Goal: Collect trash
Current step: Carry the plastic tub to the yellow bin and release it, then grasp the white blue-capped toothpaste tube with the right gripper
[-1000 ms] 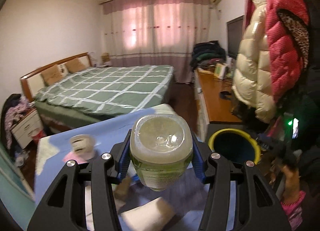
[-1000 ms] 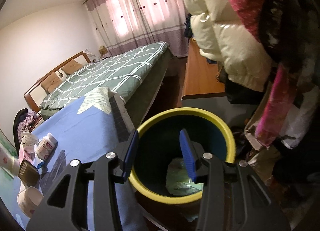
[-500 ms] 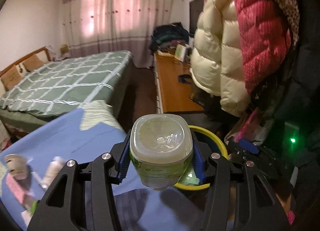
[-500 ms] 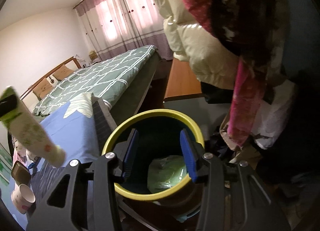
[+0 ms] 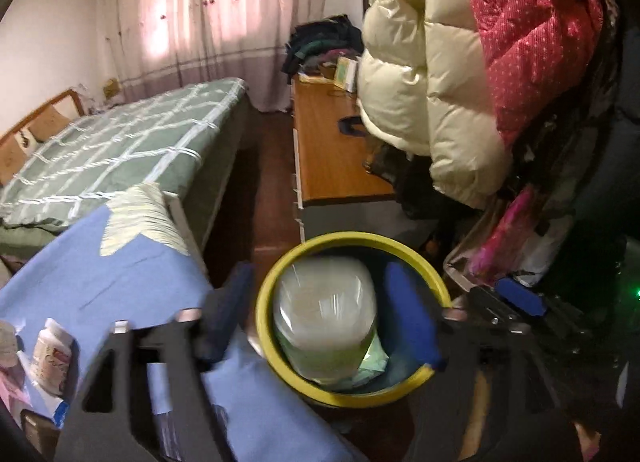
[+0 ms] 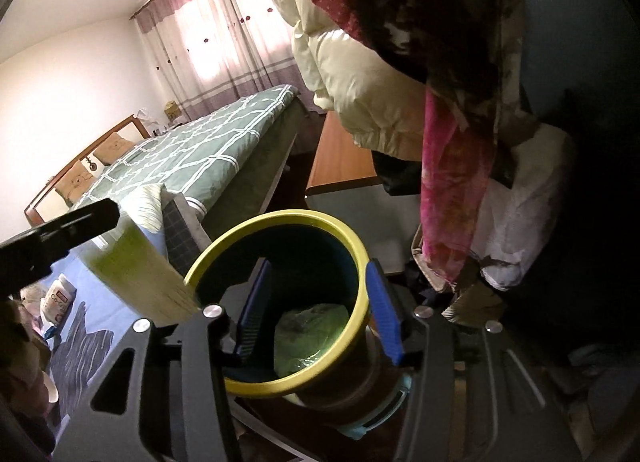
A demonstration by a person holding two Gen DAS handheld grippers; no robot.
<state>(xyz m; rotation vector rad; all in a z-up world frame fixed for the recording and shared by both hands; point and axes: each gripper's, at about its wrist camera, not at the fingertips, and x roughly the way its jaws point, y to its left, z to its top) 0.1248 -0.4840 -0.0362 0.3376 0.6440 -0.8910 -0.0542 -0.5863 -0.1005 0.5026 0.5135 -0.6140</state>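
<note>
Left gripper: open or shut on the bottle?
Open. Left gripper jaws stand apart from the green bottle, which hangs blurred above the yellow bin.

Green-quilted bed (image 5: 120, 141) beside pink-curtained window (image 5: 208, 21).

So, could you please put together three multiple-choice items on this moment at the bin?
1. Where does the crumpled green plastic bag lie?
A. on the blue tablecloth
B. at the bottom of the round yellow-rimmed bin
C. on the green checked bed

2. What colour is the bin's rim?
A. yellow
B. red
C. white

3. How is the right gripper?
A. shut on a bottle
B. shut on the bin's rim
C. open, holding nothing

Answers:
1 B: in the right wrist view the crumpled green plastic bag shows inside the round yellow-rimmed bin, low down.
2 A: the ring around the dark inside is yellow in both views.
3 C: the right gripper has its blue pads apart, with only the bin's inside between them.
</note>
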